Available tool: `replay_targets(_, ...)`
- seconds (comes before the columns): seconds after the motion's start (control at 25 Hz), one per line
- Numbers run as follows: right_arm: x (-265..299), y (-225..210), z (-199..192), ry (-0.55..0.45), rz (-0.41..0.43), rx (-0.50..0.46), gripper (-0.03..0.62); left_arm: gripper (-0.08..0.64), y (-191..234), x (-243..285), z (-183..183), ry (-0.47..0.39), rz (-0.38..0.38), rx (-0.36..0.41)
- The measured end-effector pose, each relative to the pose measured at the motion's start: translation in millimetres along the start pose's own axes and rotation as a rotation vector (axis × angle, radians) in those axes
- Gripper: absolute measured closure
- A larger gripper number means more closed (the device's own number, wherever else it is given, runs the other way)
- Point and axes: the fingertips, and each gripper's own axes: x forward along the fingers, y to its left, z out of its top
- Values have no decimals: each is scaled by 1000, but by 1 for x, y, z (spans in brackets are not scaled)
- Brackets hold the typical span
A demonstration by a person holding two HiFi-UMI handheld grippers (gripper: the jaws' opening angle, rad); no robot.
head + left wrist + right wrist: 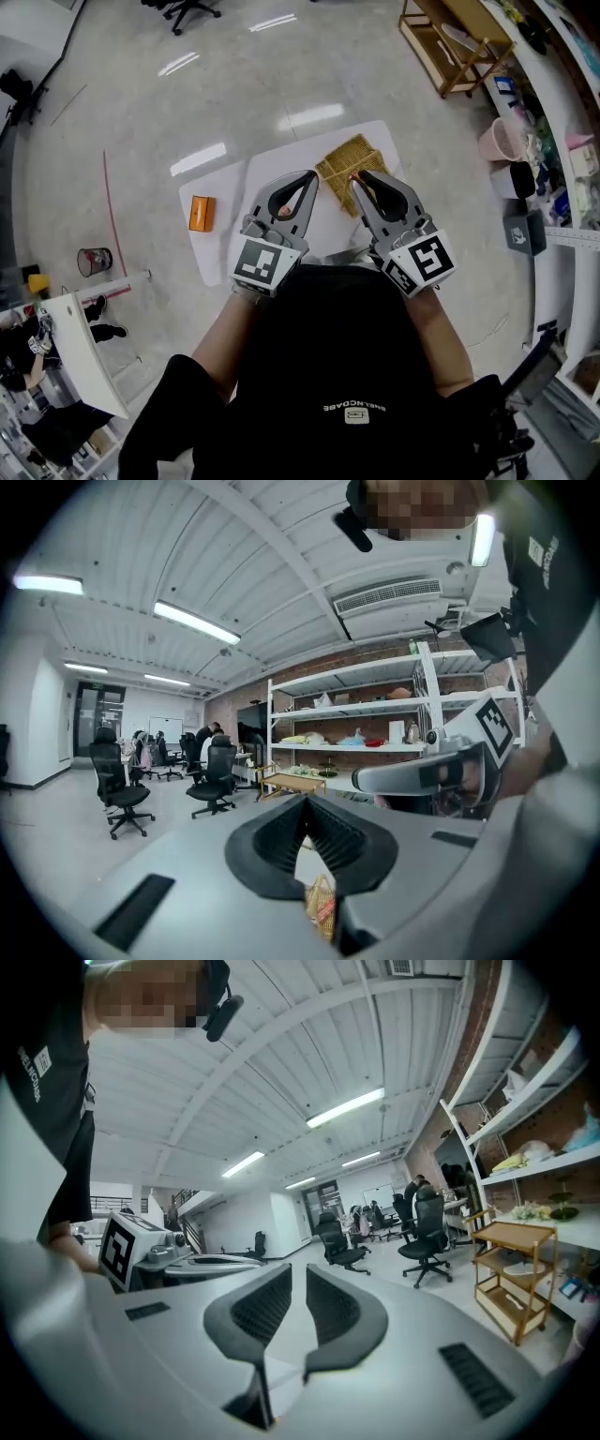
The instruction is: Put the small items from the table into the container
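Observation:
Both grippers are held up high in front of my chest, pointing about level into the room. In the head view my left gripper (pixel 311 176) hangs over the white table (pixel 225 178), its jaws meeting at the tips with nothing in them. My right gripper (pixel 355 179) is beside it, above the near edge of the woven basket (pixel 349 157). In the left gripper view its pads (pixel 305 801) touch, and a bit of the basket (pixel 321 907) shows below them. In the right gripper view a narrow gap stays between the pads (pixel 295 1274), and it is empty. An orange item (pixel 200 213) lies on the table's left end.
A small bin (pixel 94 261) stands on the floor to the left. A wooden rack (pixel 455 47) and cluttered shelves (pixel 544 141) line the right side. Office chairs (pixel 122 789) stand across the room, and another person (pixel 37 347) is at the lower left.

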Motion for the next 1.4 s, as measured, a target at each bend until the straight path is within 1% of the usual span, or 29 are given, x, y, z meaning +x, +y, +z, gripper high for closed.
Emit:
replay_targets(0.12, 6, 9, 0, 6, 14, -20, 573, 555, 10, -13, 2, -23, 26, -17)
replay_targets(0.2, 8, 12, -2, 17, 20, -30, 581, 555, 14, -18, 1, -28, 31, -19)
replay_targets(0.44, 12, 11, -4, 29, 15, -32, 581, 555, 27, -25, -4, -22, 55, -46)
replay_targets(0.68, 17, 9, -10, 47, 10, -28, 581, 557, 31, -16, -15, 10, 45, -26)
replay_targets(0.72, 18, 9, -11, 50, 7, -26, 581, 556, 33, -16, -16, 4, 41, -35)
replay_targets(0.8, 18, 7, -13, 54, 0, -21, 581, 555, 37, -16, -16, -13, 37, -76)
replay_targets(0.88, 20, 5, -15, 57, -4, -17, 581, 555, 40, -15, -18, -12, 41, -82)
replay_targets(0.96, 22, 3, -18, 65, -4, -12, 581, 555, 43, -12, -21, 0, 40, -79)
replay_targets(1.12, 24, 2, -25, 87, -8, 3, 581, 555, 50, -8, -29, 23, 43, -111)
replay_targets(1.28, 24, 4, -31, 100, -22, 14, 581, 555, 61, -6, -47, 91, 54, -70)
replay_targets(1.4, 25, 6, -37, 116, -37, 21, 581, 555, 70, -6, -64, 136, 56, -93)
